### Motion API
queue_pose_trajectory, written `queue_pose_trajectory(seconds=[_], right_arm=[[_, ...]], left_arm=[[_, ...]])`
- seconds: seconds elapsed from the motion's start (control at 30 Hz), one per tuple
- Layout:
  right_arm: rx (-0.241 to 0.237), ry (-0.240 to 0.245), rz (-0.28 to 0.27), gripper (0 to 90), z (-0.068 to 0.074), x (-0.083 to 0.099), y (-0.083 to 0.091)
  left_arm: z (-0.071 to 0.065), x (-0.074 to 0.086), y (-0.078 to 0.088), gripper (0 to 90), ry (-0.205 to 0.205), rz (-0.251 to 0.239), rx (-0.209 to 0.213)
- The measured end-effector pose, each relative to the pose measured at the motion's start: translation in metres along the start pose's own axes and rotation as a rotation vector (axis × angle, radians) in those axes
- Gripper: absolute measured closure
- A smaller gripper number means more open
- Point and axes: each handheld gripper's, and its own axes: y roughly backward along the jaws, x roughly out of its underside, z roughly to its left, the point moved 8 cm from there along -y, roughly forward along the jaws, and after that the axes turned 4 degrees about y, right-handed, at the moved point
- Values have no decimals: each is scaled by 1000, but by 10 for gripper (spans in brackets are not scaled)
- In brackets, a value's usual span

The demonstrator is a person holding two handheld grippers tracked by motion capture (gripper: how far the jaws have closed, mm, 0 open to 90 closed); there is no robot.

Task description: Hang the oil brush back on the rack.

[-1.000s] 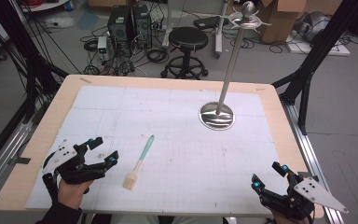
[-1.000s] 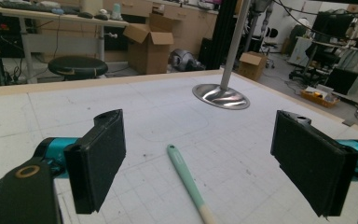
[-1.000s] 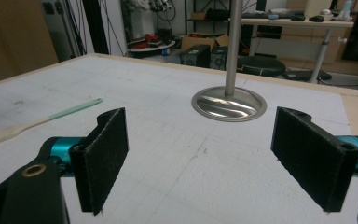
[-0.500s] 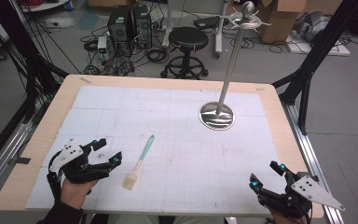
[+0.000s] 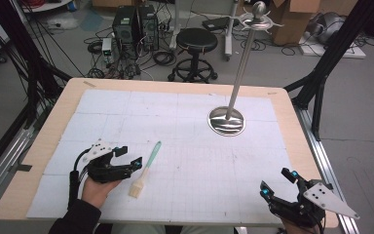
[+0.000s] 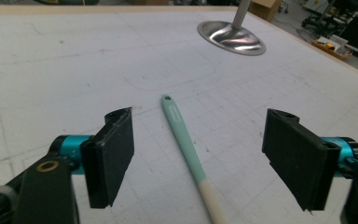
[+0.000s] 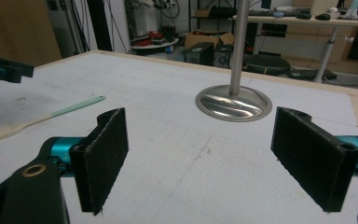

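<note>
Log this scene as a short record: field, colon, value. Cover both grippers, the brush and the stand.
left gripper: open, jaws just been closing, astride the brush handle, pads not touching it
right gripper: open, nothing between the jaws, near right table edge
brush: lies flat on the white mat, mint handle, cream bristle end toward the person
metal stand: upright, round base on mat, far right

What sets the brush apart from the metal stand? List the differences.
The brush lies flat on the white mat; the metal stand rises upright from a round base. The brush has a mint-green handle and pale bristles; the stand is shiny silver all over. The brush lies between the left gripper's open jaws; the stand is far from both grippers. Both rest on the table, untouched.
</note>
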Motion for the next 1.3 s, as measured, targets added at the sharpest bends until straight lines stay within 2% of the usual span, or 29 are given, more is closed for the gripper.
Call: queue_pose_trajectory(seconds=[0.03, 0.13, 0.23, 0.33, 0.4, 0.43, 0.5, 0.53, 0.67, 0.8, 0.9, 0.97, 1.0, 1.03, 1.07, 1.2, 1.3], right_arm=[[3, -6, -3, 173, -1, 0, 0], [1, 2, -8, 172, 0, -1, 1], [-1, -1, -1, 172, 0, 0, 0], [0, -3, -2, 173, 0, 0, 0], [-1, 0, 1, 173, 0, 0, 0], [-1, 1, 0, 173, 0, 1, 0], [-3, -2, -1, 173, 0, 0, 0], [-3, -3, -1, 172, 0, 0, 0], [-3, 0, 0, 173, 0, 0, 0], [-2, 3, 0, 173, 0, 0, 1], [-1, 5, 0, 173, 0, 0, 1], [0, 5, -2, 173, 0, 0, 1], [2, 7, -3, 173, -1, 0, 1], [1, 5, -1, 173, 0, 0, 1], [0, 2, 0, 173, 0, 0, 1], [3, 8, -1, 172, 0, -1, 2], [4, 7, -4, 173, -1, -1, 1]], left_arm=[[-1, 2, -7, 280, 15, 23, -1], [-3, 6, -16, 307, 8, 61, -11], [-2, 12, -26, 338, 14, 121, -33], [-1, 15, -31, 374, 20, 147, -54], [1, 20, -36, 404, 13, 187, -89], [1, 20, -36, 419, 13, 187, -89], [-2, 27, -41, 446, -8, 227, -110], [-3, 28, -42, 455, -4, 231, -118], [-2, 32, -46, 476, -31, 261, -180], [-4, 33, -47, 495, -60, 267, -208], [-4, 33, -46, 527, -62, 273, -225], [-4, 33, -46, 536, -65, 274, -232], [-6, 33, -46, 551, -88, 283, -239], [-6, 33, -46, 562, -88, 283, -239], [-8, 34, -46, 588, -106, 297, -245], [-13, 34, -47, 700, -131, 319, -240], [-14, 34, -47, 750, -114, 325, -224]])
